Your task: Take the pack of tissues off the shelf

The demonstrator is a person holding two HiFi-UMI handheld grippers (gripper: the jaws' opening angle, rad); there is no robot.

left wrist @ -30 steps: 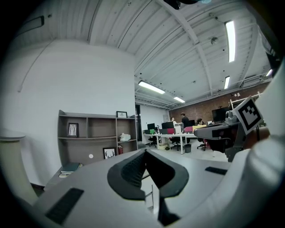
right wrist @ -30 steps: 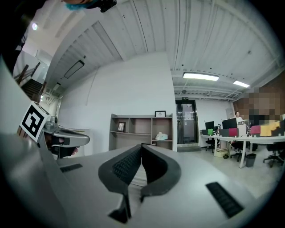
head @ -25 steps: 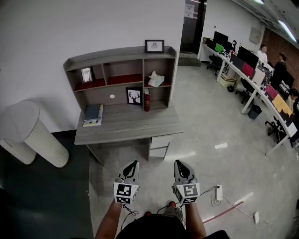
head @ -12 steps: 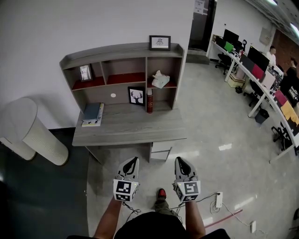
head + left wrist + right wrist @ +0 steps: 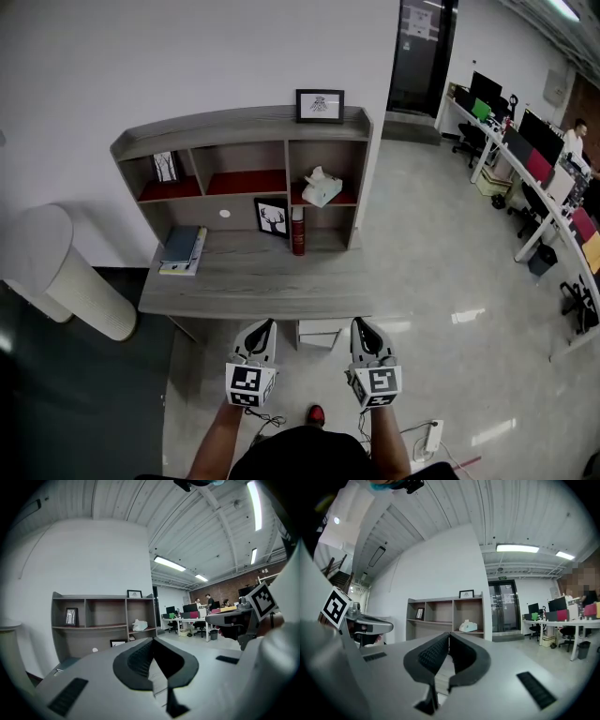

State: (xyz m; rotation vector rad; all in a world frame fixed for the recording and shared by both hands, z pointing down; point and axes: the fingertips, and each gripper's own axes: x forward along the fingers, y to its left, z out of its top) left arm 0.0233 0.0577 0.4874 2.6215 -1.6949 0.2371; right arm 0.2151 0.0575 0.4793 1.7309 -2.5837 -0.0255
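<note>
**Getting closer to the shelf**

I have stepped nearer, and the surface (image 5: 253,281) is now just ahead. The pack of tissues (image 5: 322,187) sits in the shelf's (image 5: 239,122) right cubby, still too far away, I think. My left tool (image 5: 266,326) and right tool (image 5: 361,326) are pressed together, empty.

The pack (image 5: 322,187) is small, pale and boxy, perhaps light green, though it is too far off to be sure. A white tissue bunches up out of its top. It sits upright on the red-lined shelf (image 5: 344,201) in the right-hand compartment, turned slightly askew.
</note>
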